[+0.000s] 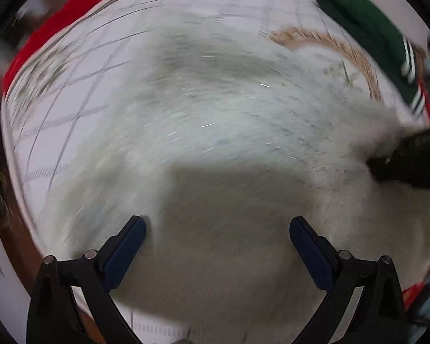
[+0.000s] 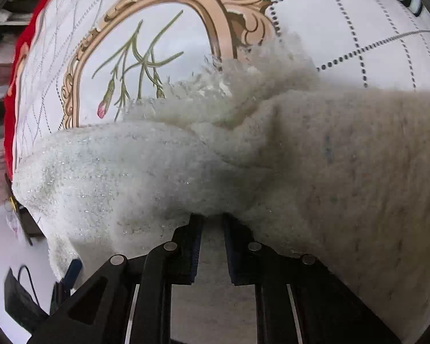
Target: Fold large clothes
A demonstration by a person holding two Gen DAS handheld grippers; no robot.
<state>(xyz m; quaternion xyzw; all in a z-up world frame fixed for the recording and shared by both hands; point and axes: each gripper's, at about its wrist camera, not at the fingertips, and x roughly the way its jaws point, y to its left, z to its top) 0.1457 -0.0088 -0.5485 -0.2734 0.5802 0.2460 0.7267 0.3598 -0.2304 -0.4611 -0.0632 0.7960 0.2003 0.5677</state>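
On a white cloth (image 2: 344, 20) printed with dotted grid lines, an ornate tan frame motif (image 2: 169, 3) and a sprig of pink buds, a fluffy cream sweater (image 2: 315, 157) spread wide and rumpled. In the right wrist view, bunched into thick folds across the middle, with a shaggy edge raised over the frame motif. Flecked faintly with silvery thread on the left fold.

Right claw (image 2: 213, 218) pressed nearly together, pinching a low fold of the cream sweater; dark pads sunk into the fleece, only a narrow gap between them.

Left claw (image 1: 217, 228) spread wide, blue-padded fingers (image 1: 129, 246) well apart, nothing between them, poised just above the cream sweater, with a shadow on the fabric directly ahead. Left wrist view heavily smeared by motion; texture and distance to the fabric hard to judge. At the right edge of that view, the dark tip of the right claw, touching the sweater.

Beyond the sweater, top right in the left wrist view, a dark green garment (image 1: 364, 25) with white striped trim, lying on the same cloth. Along the far left edge of the cloth, a red border (image 2: 10, 100). Lower left in the right wrist view, a dark object with a cable (image 2: 17, 292), blurred beyond telling.
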